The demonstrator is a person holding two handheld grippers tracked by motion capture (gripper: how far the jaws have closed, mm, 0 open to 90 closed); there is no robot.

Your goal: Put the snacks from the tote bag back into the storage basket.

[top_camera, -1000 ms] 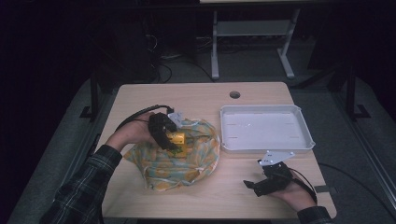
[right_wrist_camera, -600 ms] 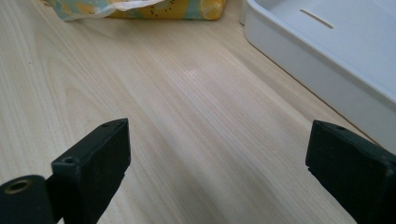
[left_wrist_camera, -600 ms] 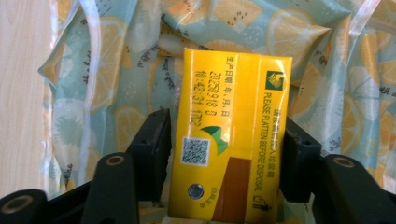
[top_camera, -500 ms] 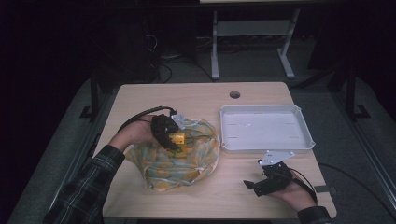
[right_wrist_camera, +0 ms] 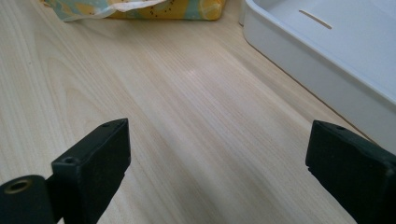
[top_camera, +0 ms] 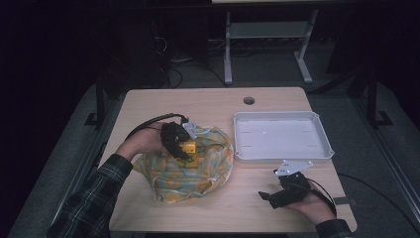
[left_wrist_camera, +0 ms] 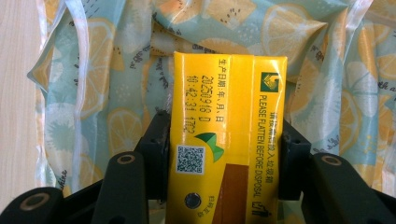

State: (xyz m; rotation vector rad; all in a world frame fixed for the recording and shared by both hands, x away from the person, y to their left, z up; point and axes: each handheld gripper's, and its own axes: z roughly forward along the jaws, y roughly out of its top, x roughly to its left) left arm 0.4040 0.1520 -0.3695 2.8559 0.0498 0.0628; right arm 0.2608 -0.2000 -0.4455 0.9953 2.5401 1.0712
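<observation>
- The left gripper (top_camera: 187, 148) is hovering over the left half of the wooden table (top_camera: 208, 101), with its two black jaws clamping a yellow drink carton (left_wrist_camera: 224, 135) from both sides.
- The yellow drink carton is lying lengthwise between the jaws in the left gripper view, its printed face turned toward the camera; a date stamp, a small square code and a line of disposal text are showing on it.
- The carton is sitting directly above a lemon-patterned plastic bag (top_camera: 185, 168), which is spreading crumpled across the table's left-centre area; whether the carton is touching the bag cannot be told.
- The person's left hand (top_camera: 143, 144) is gripping the tool from the left, with a plaid sleeve (top_camera: 86, 203) entering from the near-left edge.
- The right gripper (top_camera: 270, 196) is resting low at the near-right of the table, its jaws standing wide apart over bare wood, holding nothing.
- A white tray (top_camera: 322, 136) is lying on the right half of the table, just far of the right gripper and just right of the bag.
- In the right gripper view, the tray wall is appearing at the right and the bag's edge at the far left.
</observation>
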